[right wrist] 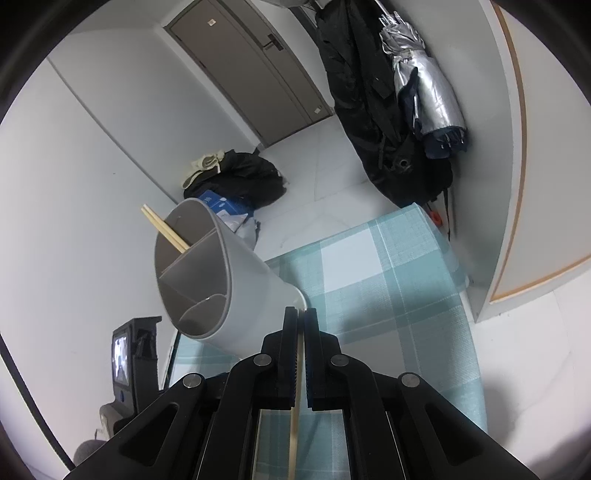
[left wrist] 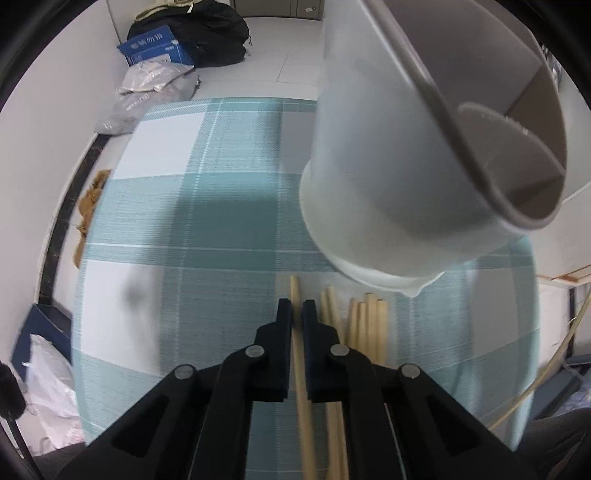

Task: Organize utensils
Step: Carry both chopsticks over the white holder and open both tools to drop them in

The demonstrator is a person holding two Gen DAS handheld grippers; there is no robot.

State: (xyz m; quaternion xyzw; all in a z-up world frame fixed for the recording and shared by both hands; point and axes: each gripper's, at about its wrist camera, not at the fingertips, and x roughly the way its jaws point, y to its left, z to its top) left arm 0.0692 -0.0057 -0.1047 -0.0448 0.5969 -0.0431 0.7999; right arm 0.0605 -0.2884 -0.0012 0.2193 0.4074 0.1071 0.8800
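Note:
My left gripper [left wrist: 297,308] points steeply down at the table and is shut on a single pale wooden chopstick [left wrist: 301,373], which runs along the gap between the jaws and pokes out past the tips. Several more chopsticks [left wrist: 367,328] lie side by side on the cloth just to its right. The grey divided utensil holder [left wrist: 388,184] stands beyond them at the upper right. In the right wrist view my right gripper [right wrist: 300,314] is shut on another chopstick [right wrist: 294,435], close to the holder [right wrist: 251,295]. Two chopsticks [right wrist: 166,229] lean in the holder's far compartment.
A teal plaid cloth [left wrist: 207,221] covers the table. On the floor behind lie a black bag [left wrist: 218,33], a blue box [left wrist: 155,46] and plastic bags [left wrist: 147,88]. Dark coats [right wrist: 369,110] and a silver umbrella [right wrist: 424,92] hang at the right; a small screen device [right wrist: 123,354] stands left.

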